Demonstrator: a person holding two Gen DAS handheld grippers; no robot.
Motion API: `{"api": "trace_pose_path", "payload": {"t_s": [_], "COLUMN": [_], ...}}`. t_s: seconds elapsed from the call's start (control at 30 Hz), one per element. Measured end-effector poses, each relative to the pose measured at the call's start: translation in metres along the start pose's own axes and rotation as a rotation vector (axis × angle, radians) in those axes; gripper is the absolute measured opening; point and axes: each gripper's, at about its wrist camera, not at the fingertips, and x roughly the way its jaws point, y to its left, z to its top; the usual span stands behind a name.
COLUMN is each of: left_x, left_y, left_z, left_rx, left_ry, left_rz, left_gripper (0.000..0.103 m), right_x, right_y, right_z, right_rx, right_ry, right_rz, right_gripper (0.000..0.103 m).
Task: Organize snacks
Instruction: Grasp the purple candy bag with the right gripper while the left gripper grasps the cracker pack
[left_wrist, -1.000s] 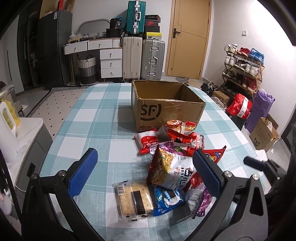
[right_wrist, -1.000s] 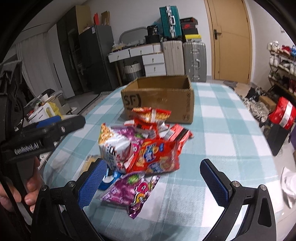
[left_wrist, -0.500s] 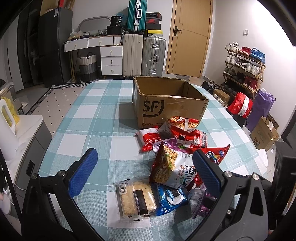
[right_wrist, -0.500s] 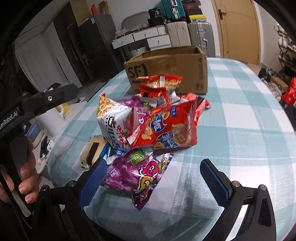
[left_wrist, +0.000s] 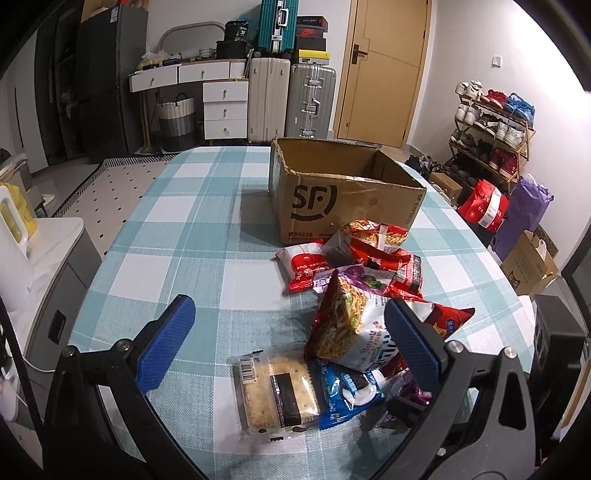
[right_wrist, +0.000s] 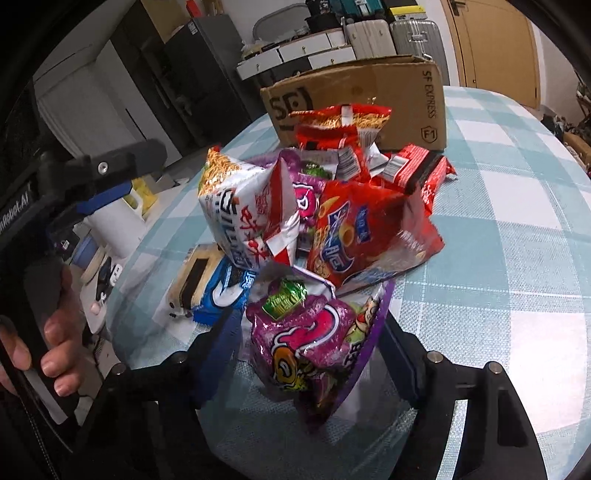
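A heap of snack bags lies on the checked tablecloth (left_wrist: 207, 236) in front of an open cardboard box (left_wrist: 343, 195). My right gripper (right_wrist: 310, 332) is closing its jaws around a purple snack bag (right_wrist: 314, 332) at the near edge of the heap, and both pads meet its sides. Behind it lie a red chip bag (right_wrist: 365, 236) and a white noodle bag (right_wrist: 240, 210). My left gripper (left_wrist: 288, 314) hovers open over the table, above a cracker pack (left_wrist: 277, 391) and a blue cookie pack (left_wrist: 347, 391). The noodle bag (left_wrist: 351, 332) stands just inside its right fingertip, untouched.
A person's hand (right_wrist: 55, 332) holds the left gripper's handle at the table's left edge. Suitcases (left_wrist: 291, 96), white drawers (left_wrist: 225, 107) and a door (left_wrist: 384, 66) stand beyond the table. A shoe rack (left_wrist: 491, 133) and bags (left_wrist: 484, 206) line the right wall.
My right gripper has sunk toward the heap and narrowed its jaws onto the purple bag, which lay free between wide jaws before. The left gripper has hardly moved.
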Motion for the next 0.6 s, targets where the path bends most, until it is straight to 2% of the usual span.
{"api": "trace_pose_path", "payload": {"t_s": [0.1, 0.2, 0.6], "left_x": [0.002, 0.002, 0.0], "left_y": [0.004, 0.011, 0.032], "left_z": [0.0, 0.0, -0.007], "left_rx": [-0.002, -0.009, -0.014], "left_ry": [-0.002, 0.006, 0.025], "left_rz": [0.008, 0.018, 0.062], "left_gripper": [0.102, 0.102, 0.102], "right_x": [0.001, -0.001, -0.017], "right_y": [0.002, 0.003, -0.005], "right_z": [0.0, -0.003, -0.005], "right_rx": [-0.023, -0.022, -0.006], "right_ry": [0.001, -0.011, -0.046], "right_rz": [-0.003, 0.009, 0.012], "right_gripper": [0.066, 0.062, 0.061]}}
